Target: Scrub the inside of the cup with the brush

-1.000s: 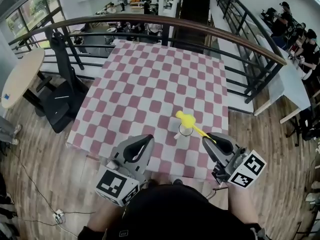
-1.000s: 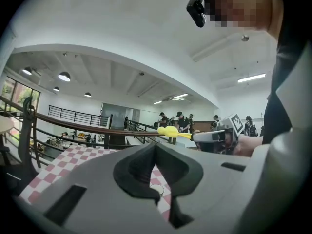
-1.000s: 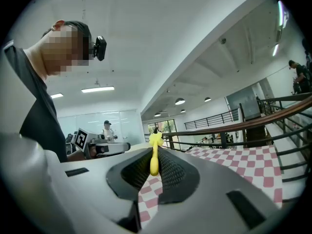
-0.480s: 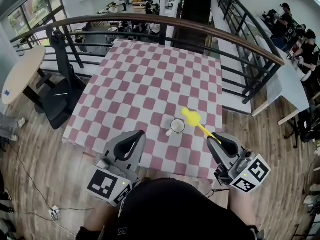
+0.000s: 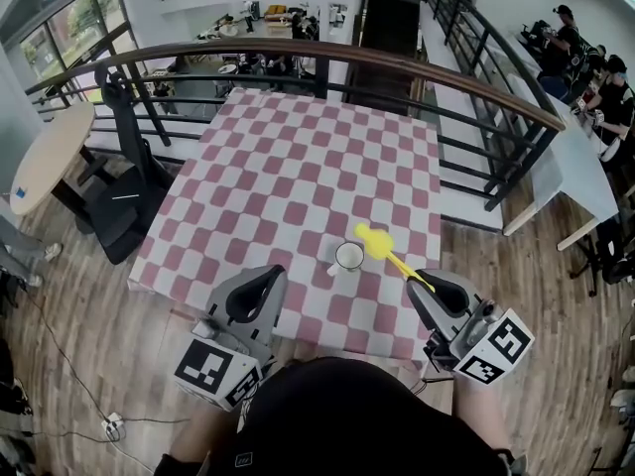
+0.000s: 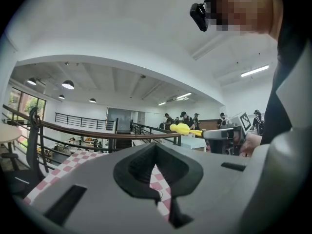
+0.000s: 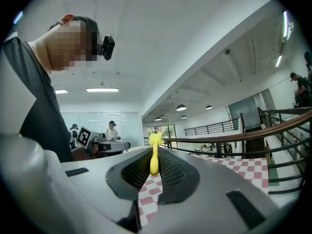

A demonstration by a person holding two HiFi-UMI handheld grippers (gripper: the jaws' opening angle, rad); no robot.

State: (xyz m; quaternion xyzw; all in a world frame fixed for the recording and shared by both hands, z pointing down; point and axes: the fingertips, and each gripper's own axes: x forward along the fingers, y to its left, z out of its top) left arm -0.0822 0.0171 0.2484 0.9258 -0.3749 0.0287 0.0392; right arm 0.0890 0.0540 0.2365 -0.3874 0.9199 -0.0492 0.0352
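Observation:
A white cup [image 5: 348, 256] stands upright on the red-and-white checkered tablecloth [image 5: 298, 167], near its front edge. My right gripper [image 5: 425, 284] is shut on the thin handle of a yellow brush [image 5: 374, 241]. The brush head hangs just right of the cup's rim, outside the cup. In the right gripper view the brush [image 7: 156, 141] sticks out level from between the shut jaws of the right gripper [image 7: 155, 152]. My left gripper [image 5: 273, 276] is shut and holds nothing, left of the cup and near the table's front edge. The left gripper view shows the left gripper [image 6: 156, 146] with the brush [image 6: 183, 128] off to its right.
A dark curved railing [image 5: 327, 53] runs behind and to the right of the table. A round wooden table [image 5: 45, 157] and a black stand [image 5: 124, 201] sit at the left. Several people [image 5: 585, 58] sit at a long table at the far right.
The brush head was over the cup's mouth a second ago and now sits to the right of the rim. Both grippers have drawn back a little towards me.

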